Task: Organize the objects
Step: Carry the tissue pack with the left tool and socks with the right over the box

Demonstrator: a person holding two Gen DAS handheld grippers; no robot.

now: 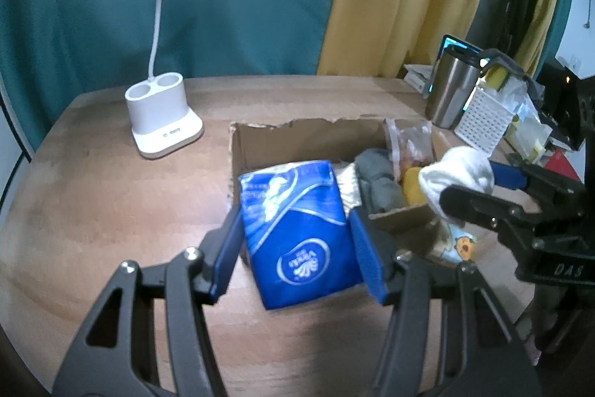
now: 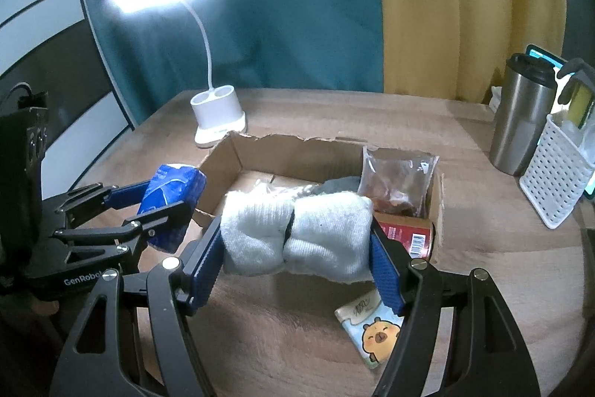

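From the left wrist, the left gripper (image 1: 293, 248) is closed on the blue tissue pack (image 1: 297, 229), held at the near wall of the cardboard box (image 1: 297, 136). The glossy wrapper could slip between the pads, or the pack could catch on that wall. It looks soft and full.

From the right wrist, the right gripper (image 2: 297, 263) is clamped on the rolled white socks (image 2: 297, 237) above the box's near edge. The roll could unravel if squeezed unevenly and drop beside the capybara packet (image 2: 372, 330) in front of the box.
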